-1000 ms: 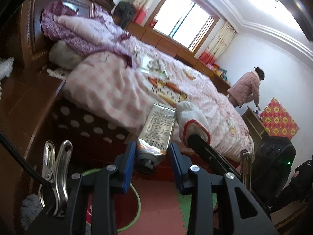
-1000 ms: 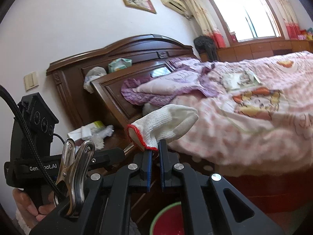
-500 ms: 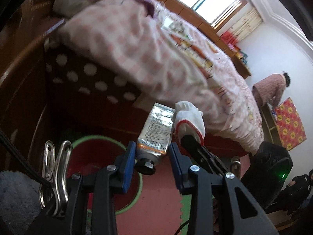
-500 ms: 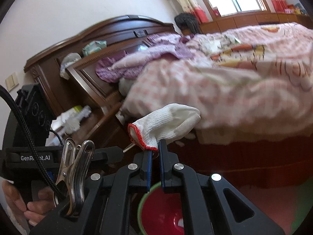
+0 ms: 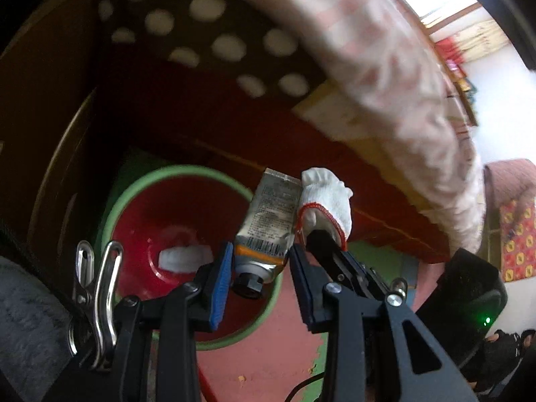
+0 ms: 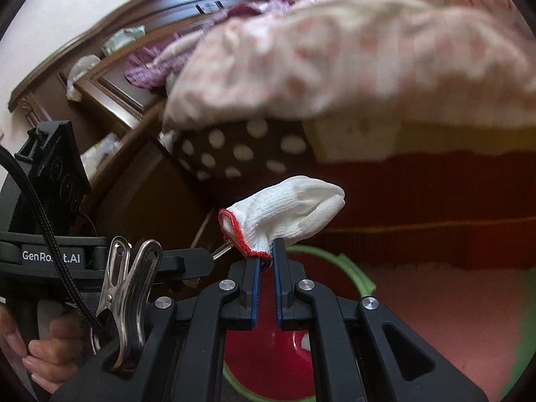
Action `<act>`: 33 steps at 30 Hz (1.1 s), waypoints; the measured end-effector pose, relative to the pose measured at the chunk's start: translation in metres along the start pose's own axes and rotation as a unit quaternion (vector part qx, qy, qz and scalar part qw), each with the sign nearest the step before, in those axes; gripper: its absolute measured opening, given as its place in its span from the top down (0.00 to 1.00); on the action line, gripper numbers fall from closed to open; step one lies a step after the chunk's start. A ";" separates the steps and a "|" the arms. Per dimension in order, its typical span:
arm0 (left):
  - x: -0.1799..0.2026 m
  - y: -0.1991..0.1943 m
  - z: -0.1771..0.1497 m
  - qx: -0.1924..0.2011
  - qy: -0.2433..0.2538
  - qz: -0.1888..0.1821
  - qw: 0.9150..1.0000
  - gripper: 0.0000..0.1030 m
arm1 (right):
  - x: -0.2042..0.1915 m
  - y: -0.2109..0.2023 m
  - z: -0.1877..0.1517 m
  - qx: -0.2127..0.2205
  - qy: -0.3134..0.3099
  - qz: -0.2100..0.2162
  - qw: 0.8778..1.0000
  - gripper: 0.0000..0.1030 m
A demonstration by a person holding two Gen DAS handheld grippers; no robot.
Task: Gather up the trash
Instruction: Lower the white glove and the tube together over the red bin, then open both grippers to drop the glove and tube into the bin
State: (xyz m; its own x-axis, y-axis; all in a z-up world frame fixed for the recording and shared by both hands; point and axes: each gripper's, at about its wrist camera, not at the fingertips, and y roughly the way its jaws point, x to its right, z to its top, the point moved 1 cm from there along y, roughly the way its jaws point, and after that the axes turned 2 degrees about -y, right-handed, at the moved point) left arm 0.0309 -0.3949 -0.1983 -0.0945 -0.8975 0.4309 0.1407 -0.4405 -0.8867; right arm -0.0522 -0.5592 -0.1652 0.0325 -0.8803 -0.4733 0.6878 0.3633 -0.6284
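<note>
Tube (image 5: 268,224) cap-down, upright in left claw (image 5: 259,271)

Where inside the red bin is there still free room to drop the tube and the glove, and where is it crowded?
The bin is mostly bare: its red wall and floor are free around one white crumpled piece on the bottom. The crowded spot is above the bin's right rim, where the left claw holds the tube beside the right claw with the glove.
</note>
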 end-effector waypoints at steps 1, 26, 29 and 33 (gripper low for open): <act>-0.002 0.007 0.001 -0.003 -0.001 0.014 1.000 0.65 | 0.002 0.005 -0.003 -0.007 0.002 0.000 1.000 0.93; -0.070 0.119 0.036 -0.085 -0.109 0.162 0.977 0.65 | 0.057 0.141 -0.086 -0.197 0.121 -0.052 0.972 0.92; -0.071 0.119 0.039 -0.074 -0.112 0.157 0.978 0.65 | 0.053 0.147 -0.080 -0.188 0.106 -0.062 0.974 0.92; -0.075 0.120 0.052 -0.064 -0.118 0.151 0.979 0.65 | 0.058 0.150 -0.072 -0.184 0.107 -0.065 0.975 0.92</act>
State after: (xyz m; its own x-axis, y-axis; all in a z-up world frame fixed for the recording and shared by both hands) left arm 0.1066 -0.3821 -0.3285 0.1642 -0.9735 0.1589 0.0010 -0.1609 -0.9870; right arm 0.0001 -0.5337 -0.3311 -0.2173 -0.8568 -0.4676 0.3685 0.3716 -0.8521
